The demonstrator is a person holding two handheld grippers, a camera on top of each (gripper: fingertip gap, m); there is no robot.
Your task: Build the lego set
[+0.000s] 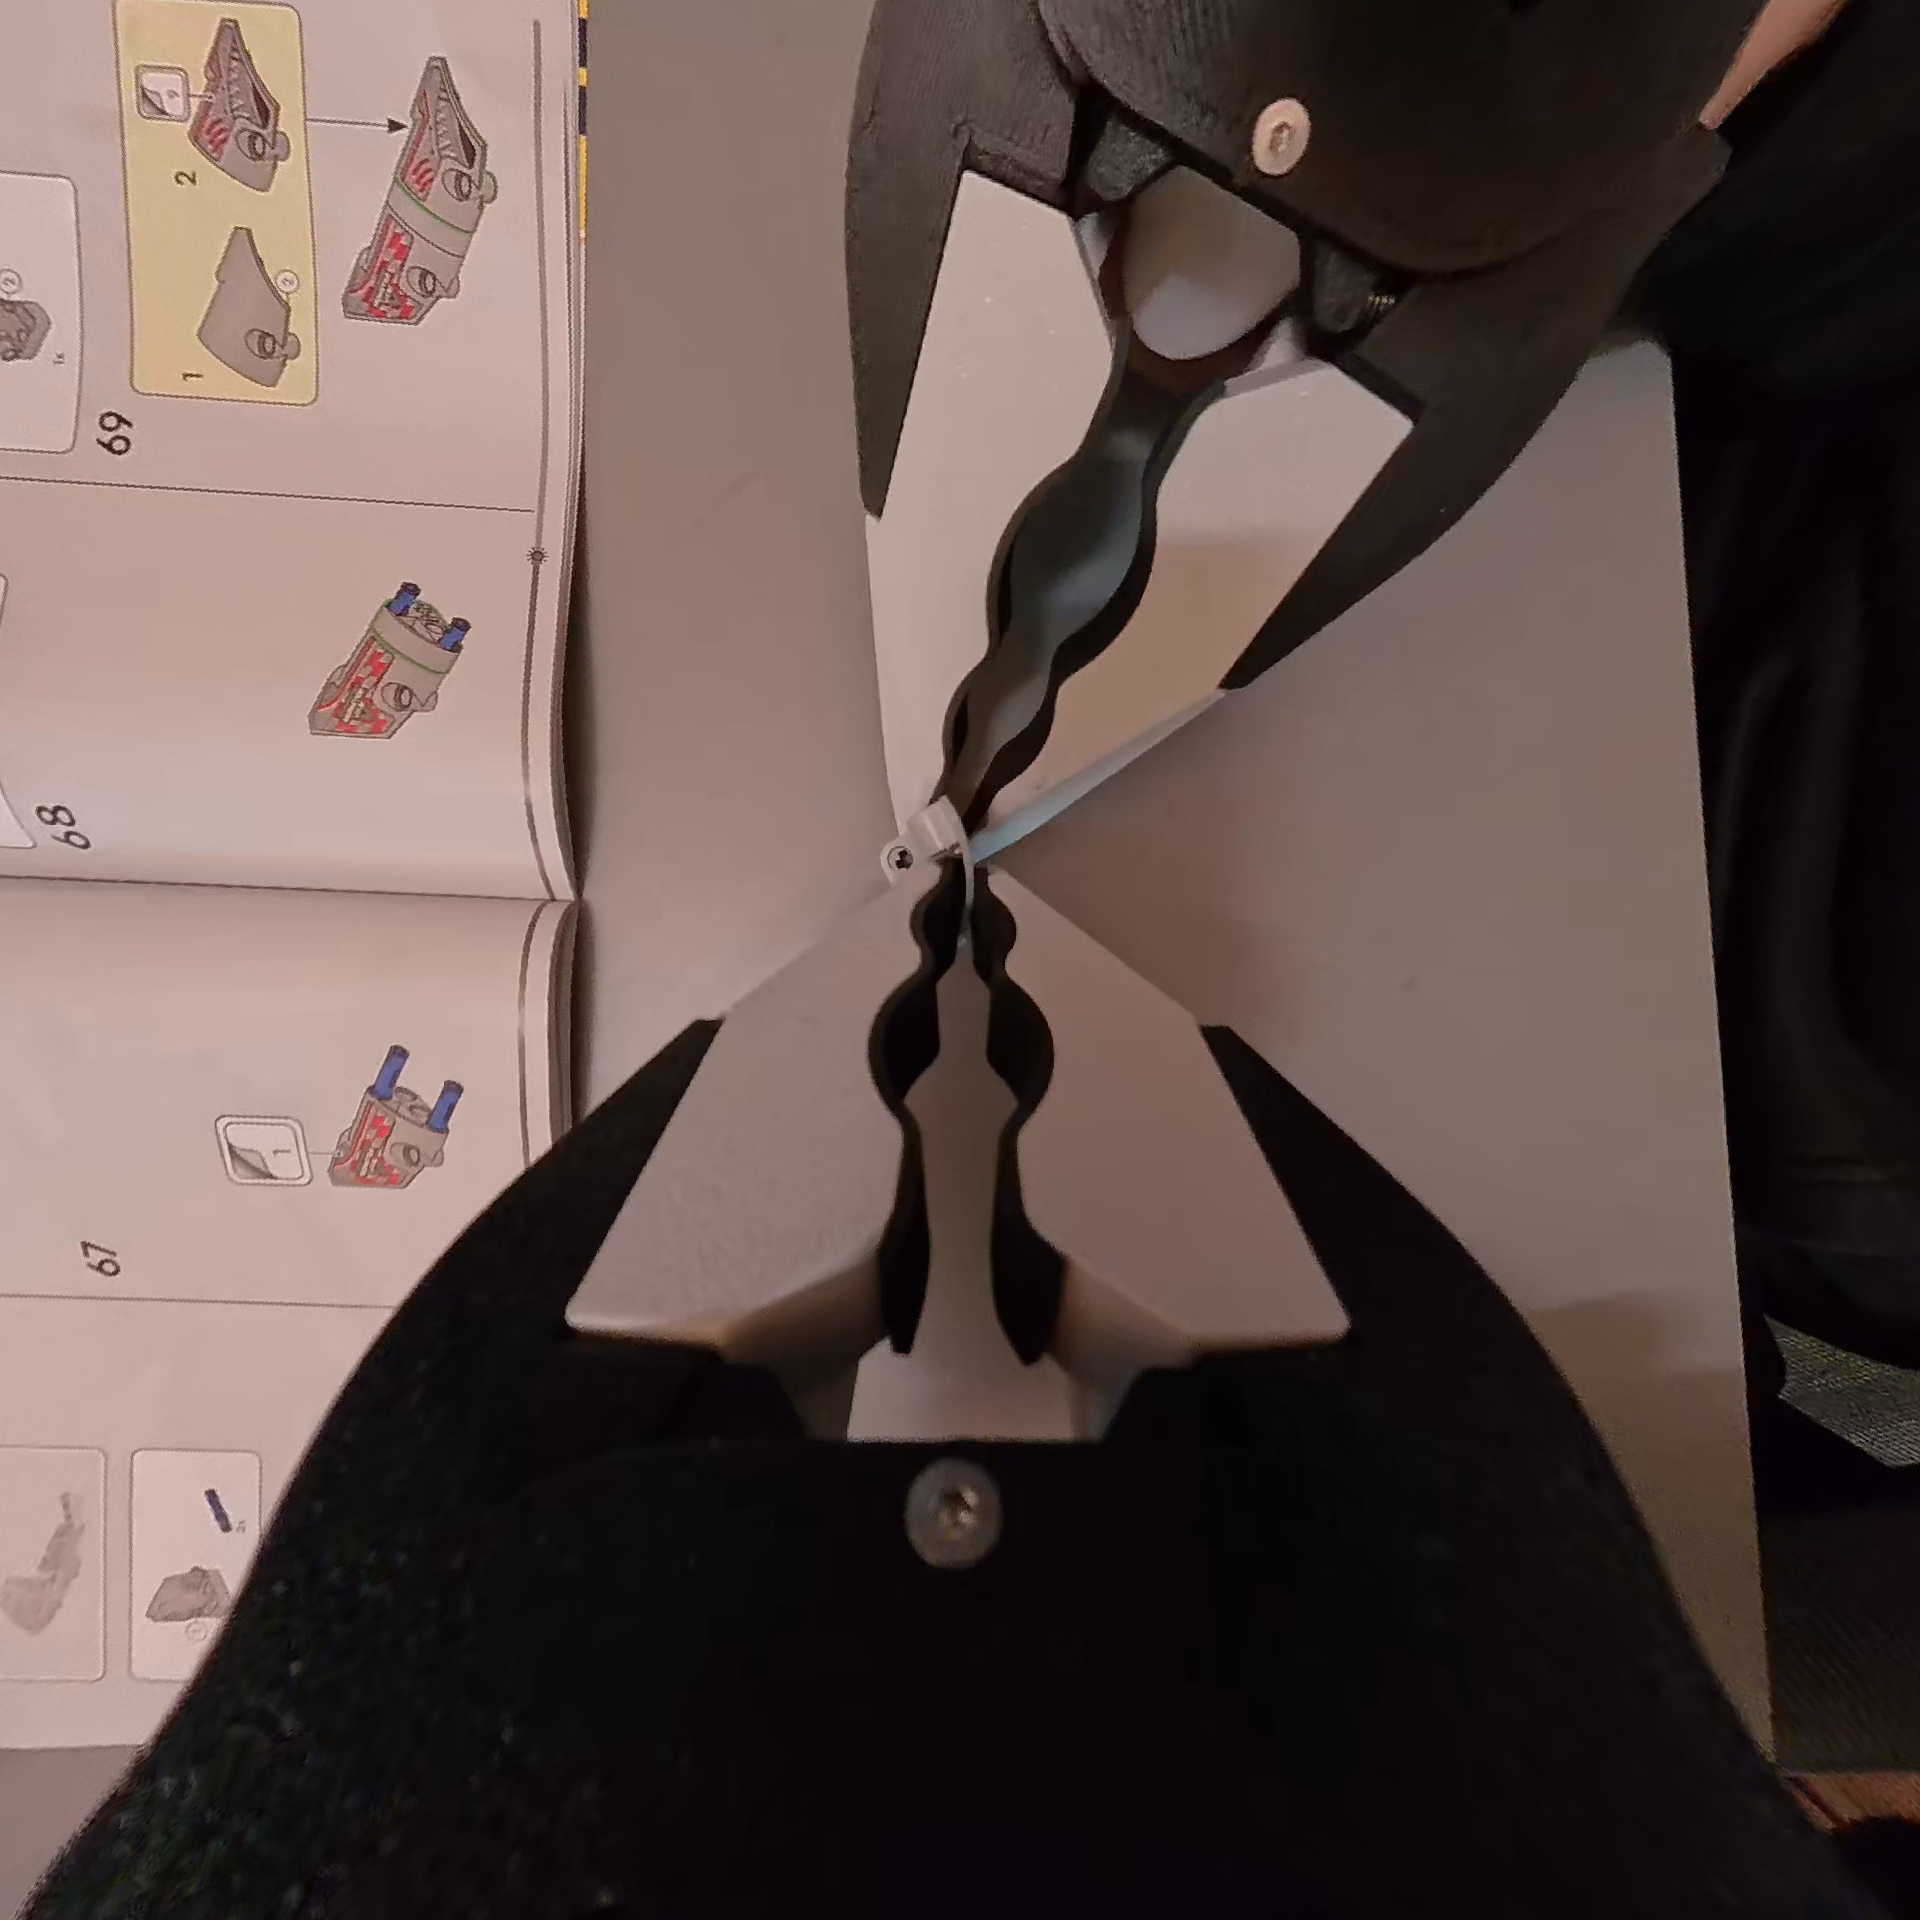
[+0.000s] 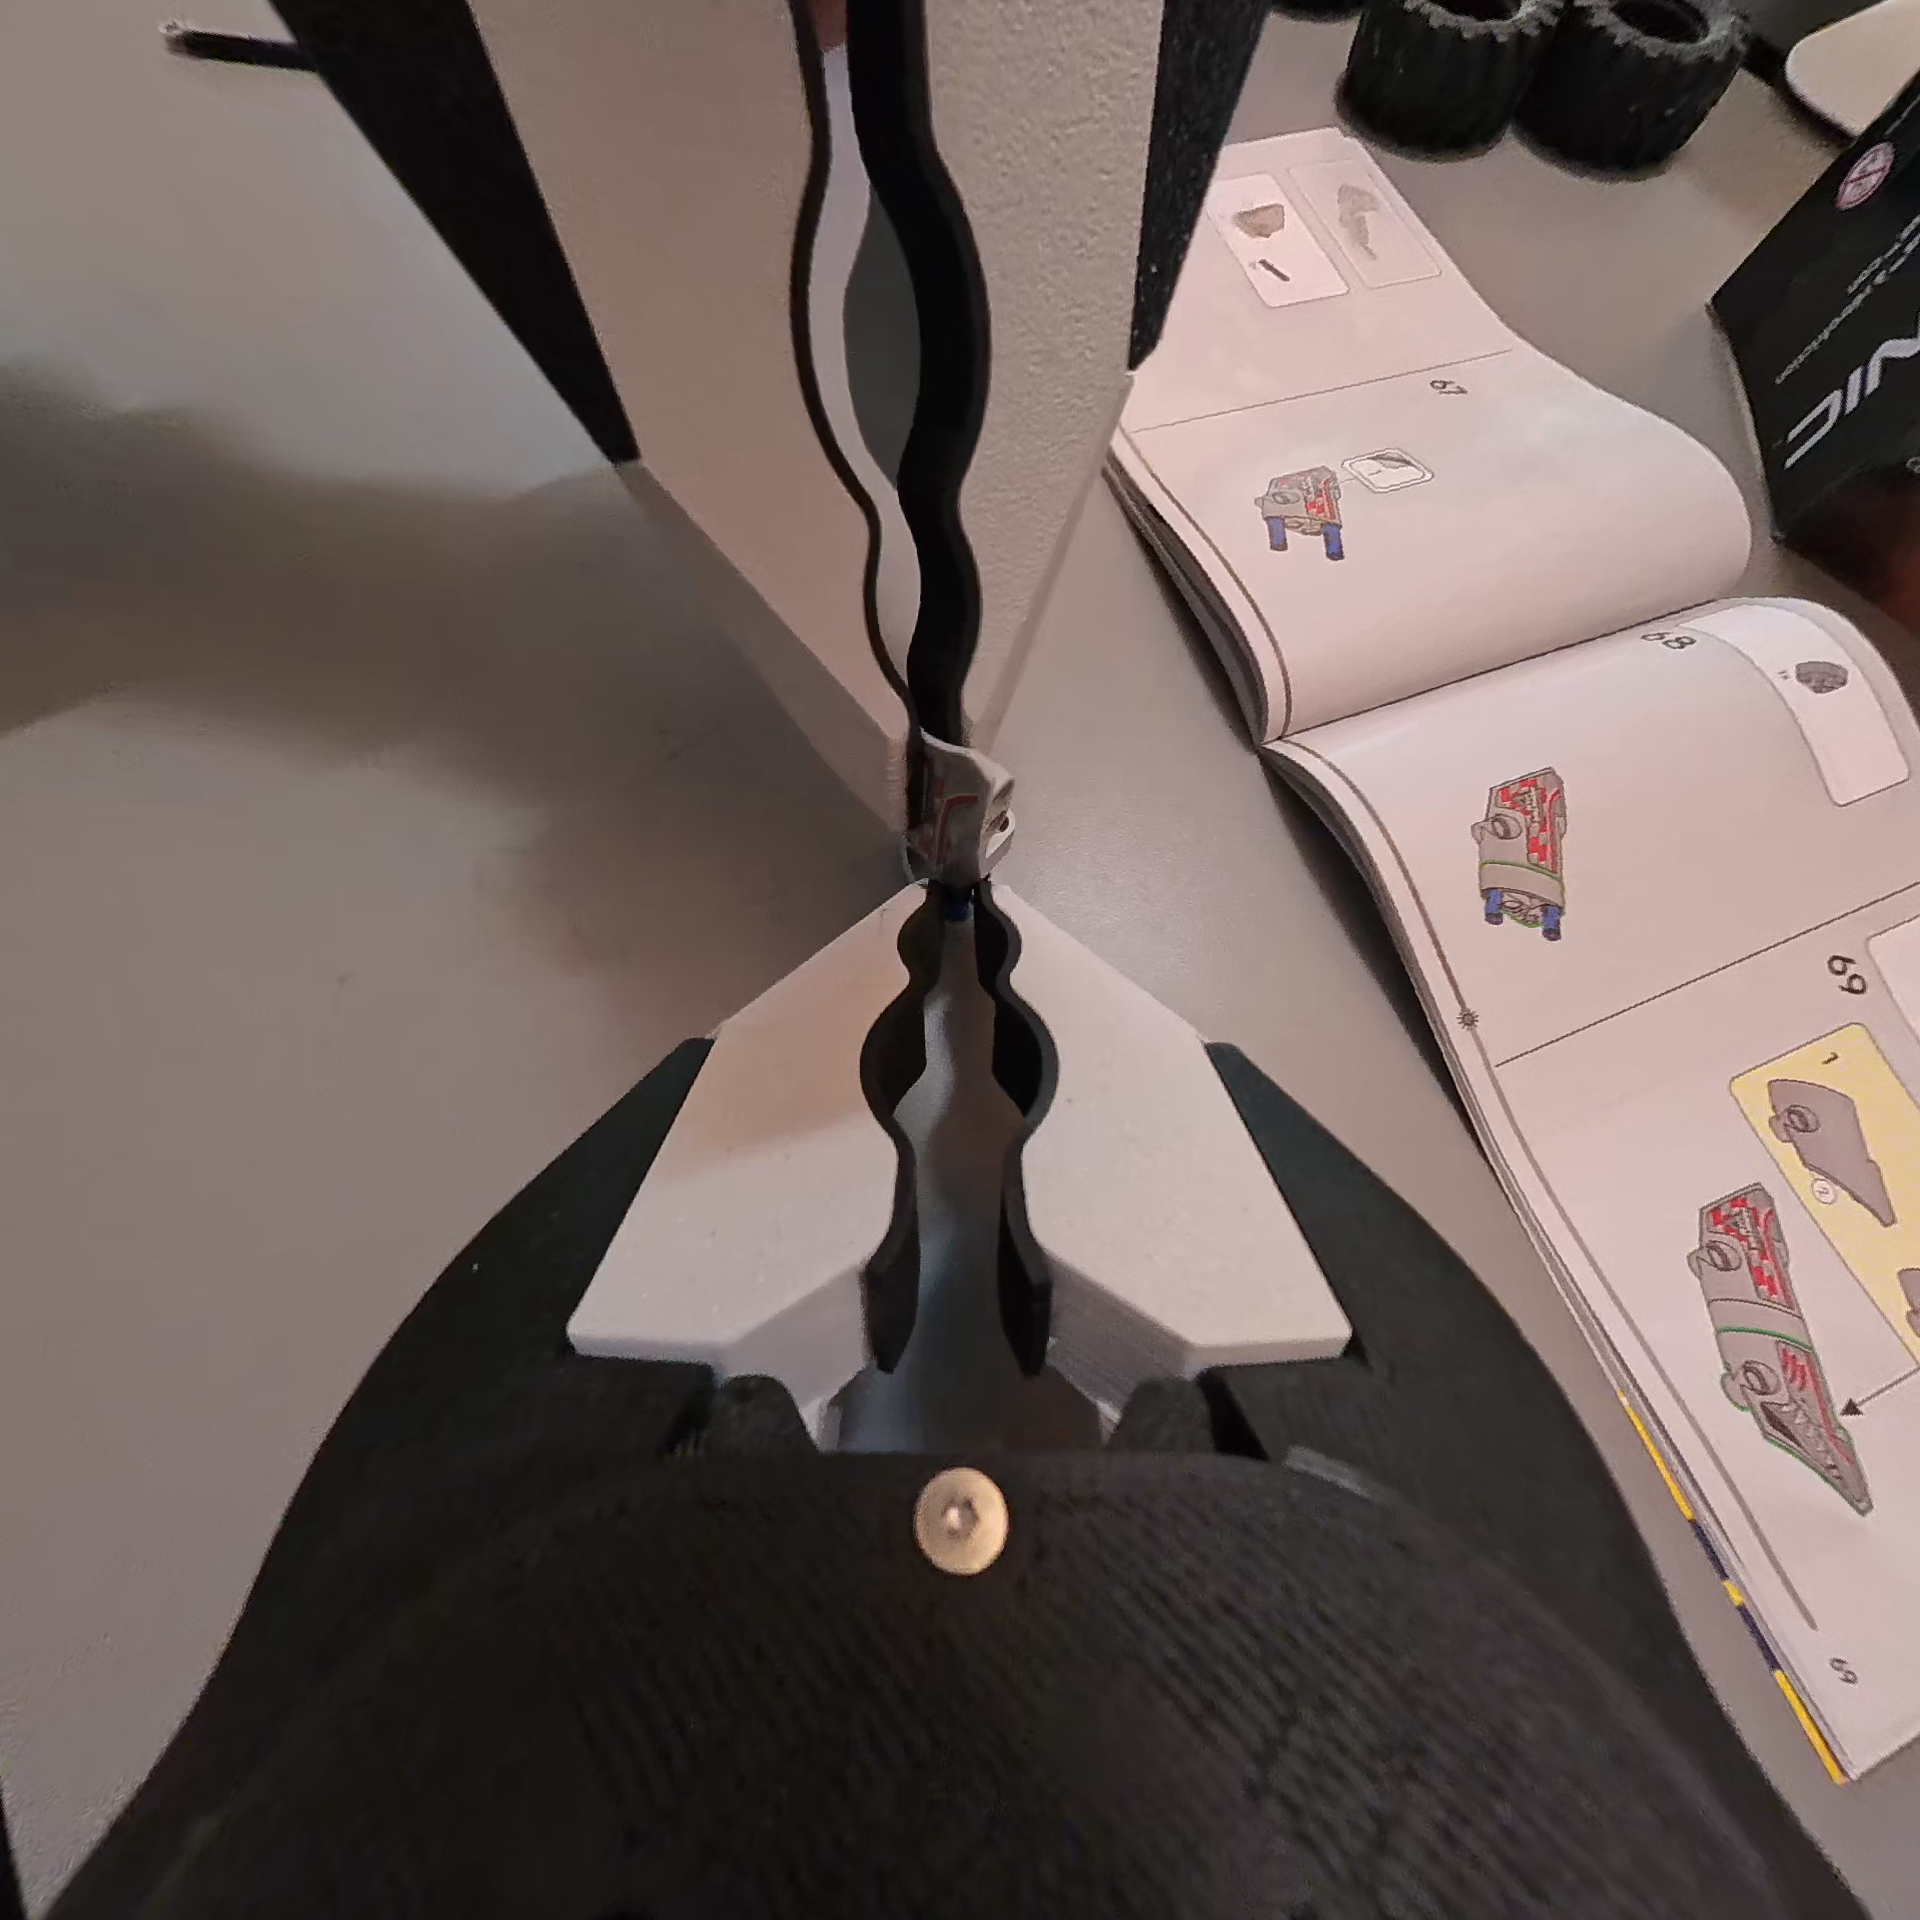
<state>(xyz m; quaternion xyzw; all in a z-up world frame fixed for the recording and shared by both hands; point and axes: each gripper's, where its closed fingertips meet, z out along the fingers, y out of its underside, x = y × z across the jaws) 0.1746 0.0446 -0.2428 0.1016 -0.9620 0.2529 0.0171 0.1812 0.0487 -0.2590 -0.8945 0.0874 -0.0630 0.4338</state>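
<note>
My two grippers meet tip to tip above the grey table (image 1: 727, 520). My left gripper (image 1: 958, 883) is shut on a small grey Lego piece (image 1: 920, 836); in the right wrist view this piece (image 2: 961, 816) has a red sticker and sits at the left gripper's tips (image 2: 940, 743). My right gripper (image 2: 956, 902) is shut on a small blue pin (image 2: 954, 912), whose end touches the grey piece. In the left wrist view the right gripper (image 1: 971, 805) comes down from the top. Most of the pin is hidden between the fingers.
An open instruction booklet (image 1: 291, 623) lies on the table left of the left gripper; it also shows at the right of the right wrist view (image 2: 1558, 831). Black tyres (image 2: 1455, 73) and a black box (image 2: 1829, 343) stand beyond the booklet. A dark edge (image 1: 1818, 831) borders the table. The tips of both grippers are at nearly the same place.
</note>
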